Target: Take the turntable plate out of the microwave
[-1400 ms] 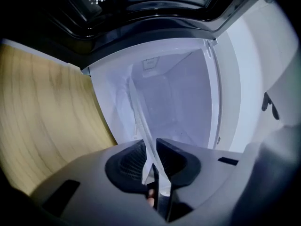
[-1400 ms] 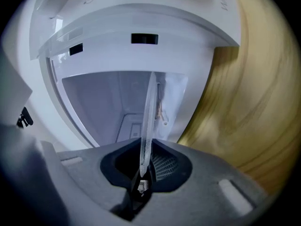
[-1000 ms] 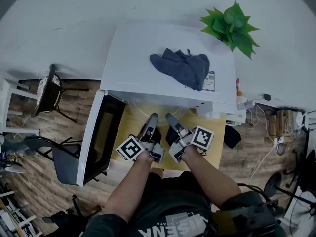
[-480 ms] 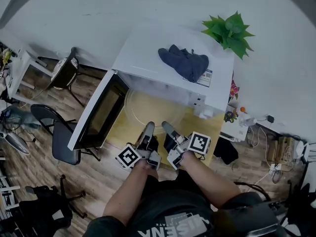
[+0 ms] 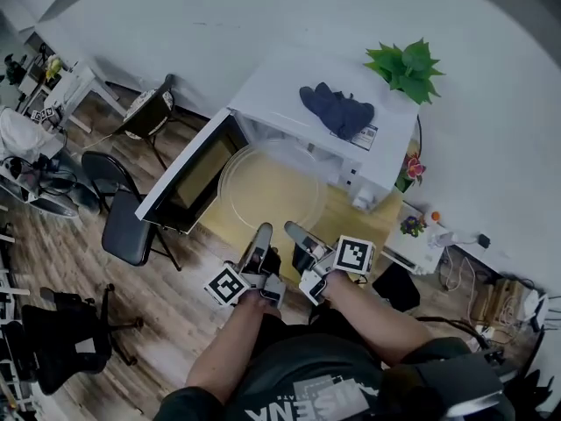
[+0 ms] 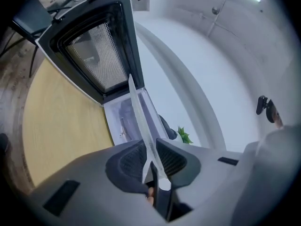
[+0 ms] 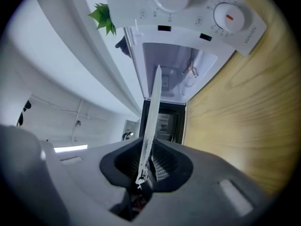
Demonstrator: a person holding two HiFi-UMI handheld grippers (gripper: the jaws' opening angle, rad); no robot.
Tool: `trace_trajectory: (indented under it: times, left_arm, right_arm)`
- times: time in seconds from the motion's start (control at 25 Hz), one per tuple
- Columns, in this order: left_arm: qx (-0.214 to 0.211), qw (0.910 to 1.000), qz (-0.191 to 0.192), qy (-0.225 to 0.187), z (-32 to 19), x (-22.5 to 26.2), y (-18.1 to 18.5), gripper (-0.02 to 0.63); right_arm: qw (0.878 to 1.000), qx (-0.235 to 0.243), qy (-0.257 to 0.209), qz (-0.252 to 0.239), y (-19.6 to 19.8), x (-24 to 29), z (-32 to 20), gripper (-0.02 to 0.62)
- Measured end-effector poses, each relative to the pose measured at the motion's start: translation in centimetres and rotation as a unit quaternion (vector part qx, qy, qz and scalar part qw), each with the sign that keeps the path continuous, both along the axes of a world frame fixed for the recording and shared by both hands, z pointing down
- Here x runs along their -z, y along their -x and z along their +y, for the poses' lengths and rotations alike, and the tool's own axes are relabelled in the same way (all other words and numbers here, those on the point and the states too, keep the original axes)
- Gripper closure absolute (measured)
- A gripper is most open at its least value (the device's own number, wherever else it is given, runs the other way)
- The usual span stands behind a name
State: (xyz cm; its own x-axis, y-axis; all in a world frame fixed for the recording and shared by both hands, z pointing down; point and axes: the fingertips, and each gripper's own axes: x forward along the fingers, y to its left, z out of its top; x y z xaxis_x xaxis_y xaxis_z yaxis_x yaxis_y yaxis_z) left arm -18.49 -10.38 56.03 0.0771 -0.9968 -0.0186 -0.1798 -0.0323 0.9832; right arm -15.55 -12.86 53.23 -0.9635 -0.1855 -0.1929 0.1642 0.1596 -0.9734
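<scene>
My left tongs and right tongs are both clamped on the plate's near rim. The plate has come forward out of the microwave and is now held above the table, toward its front edge. I judge removal nearly complete; only the set-down is left.

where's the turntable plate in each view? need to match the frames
Head view: turntable plate, a clear disc at centre, in front of the open microwave.
Left gripper view: plate edge-on, a thin strip rising from bottom centre.
Right gripper view: plate edge-on, a thin strip up the centre.
Shared landmark: green plant; just right of the strip in the left gripper view, top left in the right gripper view.
</scene>
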Motion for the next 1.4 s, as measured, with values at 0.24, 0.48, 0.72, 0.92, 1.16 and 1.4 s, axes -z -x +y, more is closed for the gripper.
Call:
trace_trajectory:
  times: [0.24,0.48,0.72,0.92,1.16,1.4]
  left_arm:
    - [0.012,0.9995,-0.029,-0.001,2.9,3.4,-0.2,0.541]
    - [0.003,0.9988,-0.048,-0.012,5.1,6.7,1.5,0.540]
    - [-0.017,0.9971,-0.068,-0.030,7.1,8.9,3.6,0.534]
    - [-0.024,0.9959,-0.071,-0.050,8.0,10.8,4.6,0.531]
    - [-0.027,0.9938,-0.090,-0.059,9.4,12.8,5.2,0.528]
    - [-0.020,0.9936,-0.104,-0.041,10.5,12.5,5.4,0.526]
  right_arm:
    - [0.999,0.048,-0.015,-0.011,-0.1,4.1,2.8,0.539]
    - [0.998,0.054,-0.027,-0.015,1.3,7.3,5.0,0.538]
    - [0.997,0.042,-0.061,-0.018,3.2,10.1,7.0,0.540]
    - [0.996,0.038,-0.078,-0.022,4.1,12.1,8.1,0.539]
    - [0.994,0.040,-0.100,-0.034,4.5,14.4,9.5,0.539]
    - [0.993,0.046,-0.104,-0.036,4.5,14.5,10.5,0.538]
